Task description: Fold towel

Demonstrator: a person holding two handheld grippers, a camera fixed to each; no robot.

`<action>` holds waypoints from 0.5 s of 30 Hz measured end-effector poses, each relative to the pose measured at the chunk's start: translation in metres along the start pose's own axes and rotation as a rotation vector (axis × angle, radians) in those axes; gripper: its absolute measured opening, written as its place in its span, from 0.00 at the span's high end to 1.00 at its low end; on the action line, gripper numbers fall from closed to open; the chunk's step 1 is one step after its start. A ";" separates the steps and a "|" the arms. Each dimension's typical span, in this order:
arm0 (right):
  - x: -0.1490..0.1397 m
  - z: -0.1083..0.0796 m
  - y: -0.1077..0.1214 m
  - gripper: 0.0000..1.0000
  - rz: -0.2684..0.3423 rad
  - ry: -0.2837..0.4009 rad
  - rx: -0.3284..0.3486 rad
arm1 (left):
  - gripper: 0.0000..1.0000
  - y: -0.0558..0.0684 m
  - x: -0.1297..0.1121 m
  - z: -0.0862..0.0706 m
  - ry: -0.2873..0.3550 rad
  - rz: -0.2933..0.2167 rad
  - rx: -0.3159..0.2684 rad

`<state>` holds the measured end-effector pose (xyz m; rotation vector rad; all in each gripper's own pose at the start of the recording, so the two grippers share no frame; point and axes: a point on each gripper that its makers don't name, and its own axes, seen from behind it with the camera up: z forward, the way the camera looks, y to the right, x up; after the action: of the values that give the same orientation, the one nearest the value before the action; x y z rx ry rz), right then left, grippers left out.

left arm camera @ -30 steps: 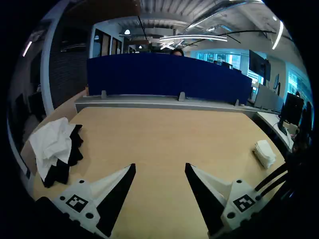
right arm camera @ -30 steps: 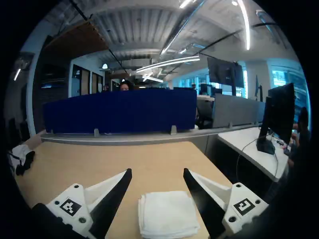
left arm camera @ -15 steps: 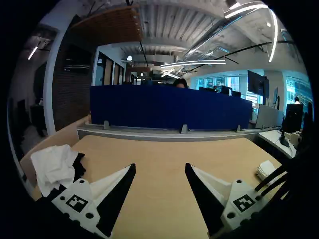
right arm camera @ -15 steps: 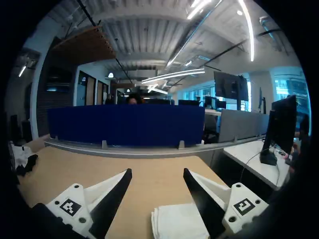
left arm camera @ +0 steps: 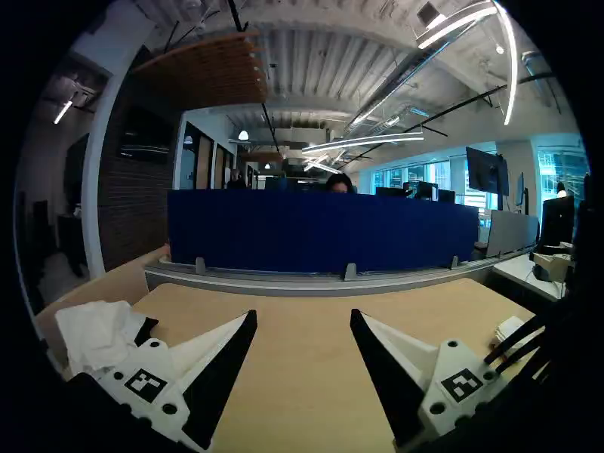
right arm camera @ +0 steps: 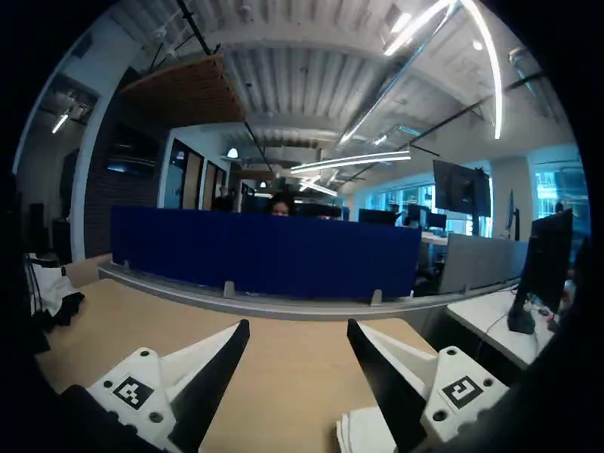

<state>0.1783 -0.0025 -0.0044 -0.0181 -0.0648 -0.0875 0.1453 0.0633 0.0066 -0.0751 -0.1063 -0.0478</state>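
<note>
In the left gripper view, a crumpled white towel (left arm camera: 94,332) lies heaped at the far left of a pale wooden table (left arm camera: 302,392), with a black cloth (left arm camera: 143,330) tucked against it. The left gripper (left arm camera: 302,312) hovers over bare tabletop, its two fingers spread wide and holding nothing. At the far right edge sits a folded towel (left arm camera: 510,330), well apart from the heap. A blue divider (left arm camera: 317,230) runs across the back of the table.

In the right gripper view, the crumpled white towel (right arm camera: 47,287) shows at the far left. The right gripper (right arm camera: 297,322) is also wide open and empty, and the folded towel (right arm camera: 362,434) lies just below its right finger. A monitor (right arm camera: 540,264) stands on the next desk.

The towel looks light, soft and limp. It will likely sag and drag rather than keep its shape, so pinching a corner or hem, one per gripper, seems the best hold. The black cloth may lift with it.
</note>
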 end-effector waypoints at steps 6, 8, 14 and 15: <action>0.003 0.000 -0.016 0.00 -0.020 -0.007 0.018 | 0.09 -0.008 0.003 0.000 0.023 0.005 0.012; 0.004 0.000 -0.020 0.00 -0.023 -0.007 0.021 | 0.08 -0.011 0.003 0.000 0.029 0.006 0.015; 0.005 -0.002 -0.031 0.00 -0.018 -0.008 0.031 | 0.09 -0.018 0.002 0.002 0.045 0.013 0.027; 0.005 -0.003 -0.032 0.00 -0.016 -0.009 0.032 | 0.09 -0.018 0.001 0.003 0.047 0.015 0.027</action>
<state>0.1806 -0.0347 -0.0061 0.0143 -0.0757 -0.1026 0.1451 0.0453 0.0106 -0.0479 -0.0594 -0.0330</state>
